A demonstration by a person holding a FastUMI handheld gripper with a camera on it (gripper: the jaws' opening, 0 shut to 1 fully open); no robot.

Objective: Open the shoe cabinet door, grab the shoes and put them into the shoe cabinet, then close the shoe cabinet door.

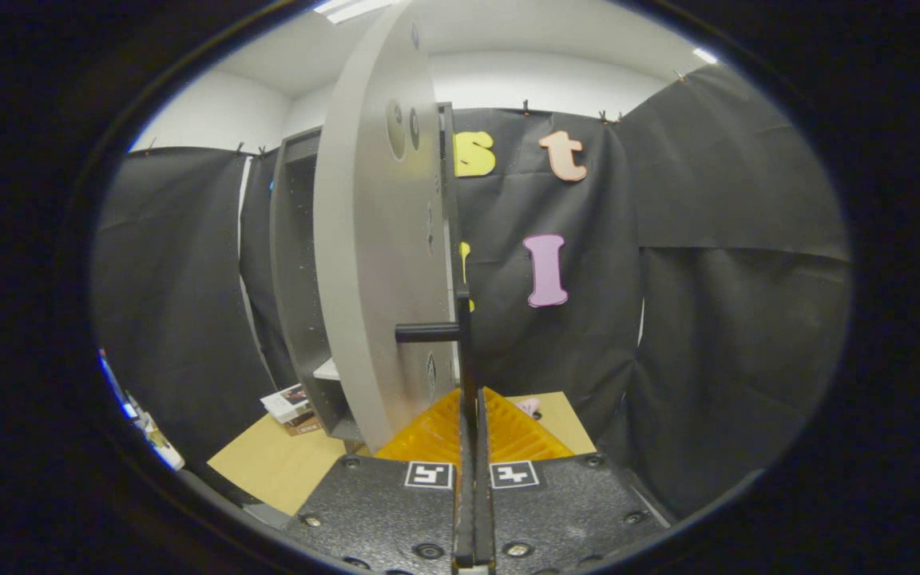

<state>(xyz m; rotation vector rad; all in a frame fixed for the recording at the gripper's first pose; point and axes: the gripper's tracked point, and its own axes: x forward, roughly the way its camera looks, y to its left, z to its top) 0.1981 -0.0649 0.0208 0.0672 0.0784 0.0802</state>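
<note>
With the gripper held level, I see its fingers pressed together against the edge of the grey cabinet door; the door stands ajar, its dark handle just ahead.

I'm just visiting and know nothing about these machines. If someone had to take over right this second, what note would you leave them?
Tool: its two fingers are closed on the thin edge of the cabinet door, just below the dark handle.
Door: swung open and seen edge-on; the shoe cabinet stands open behind it, with a shelf visible inside.
Shoes: something small and pink lies on the wooden table beyond the fingers; I cannot tell if it is a shoe.
Done: door open.
Left: release the door, pick up the shoes, place them inside, close the door.
</note>
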